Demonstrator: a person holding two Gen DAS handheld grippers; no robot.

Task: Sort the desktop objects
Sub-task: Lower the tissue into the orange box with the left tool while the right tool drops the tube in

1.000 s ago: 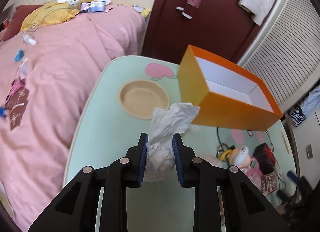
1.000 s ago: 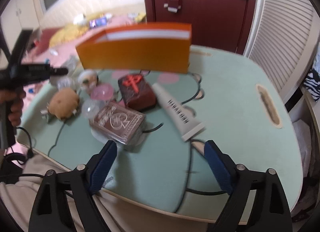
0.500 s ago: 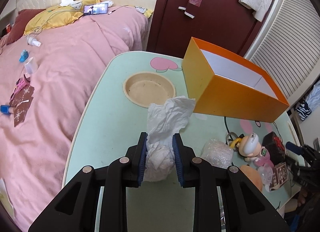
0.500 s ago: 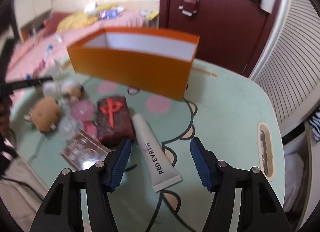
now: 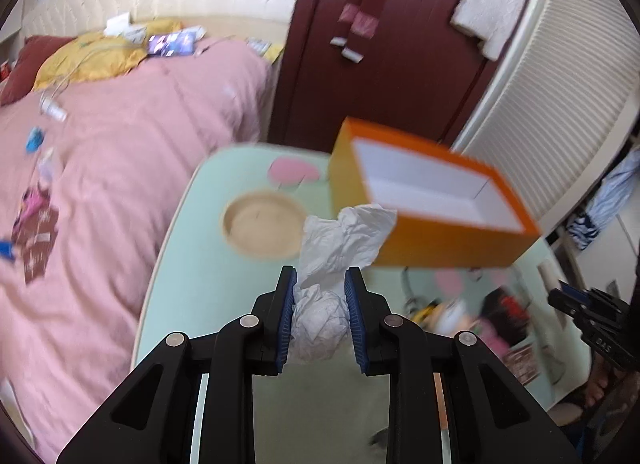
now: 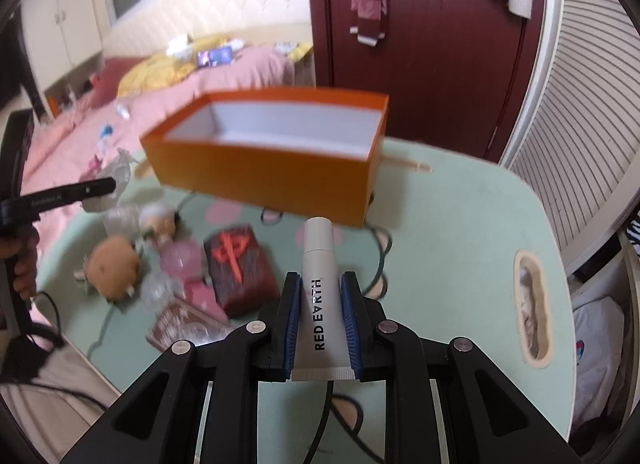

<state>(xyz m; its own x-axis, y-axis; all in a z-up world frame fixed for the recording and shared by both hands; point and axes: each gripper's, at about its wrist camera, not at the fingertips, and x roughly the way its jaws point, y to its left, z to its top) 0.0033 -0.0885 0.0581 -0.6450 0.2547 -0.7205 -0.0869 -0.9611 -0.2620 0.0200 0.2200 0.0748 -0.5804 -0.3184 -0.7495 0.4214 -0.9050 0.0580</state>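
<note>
My left gripper is shut on a crumpled white tissue, held above the green table just short of the orange box. A round wooden dish lies to the left of the tissue. My right gripper is shut on a white tube marked RED EARTH, lifted off the table with its cap toward the orange box. The left gripper with its tissue shows at the left of the right wrist view.
On the table lie a dark red tile block, a brown plush toy, a small figurine, clear plastic pieces, a card pack and a black cable. A pink bed borders the table's left; a dark door stands behind.
My right gripper closed on the white tube and lifted it from the table. My left gripper rose a little with the tissue, toward the orange box.
</note>
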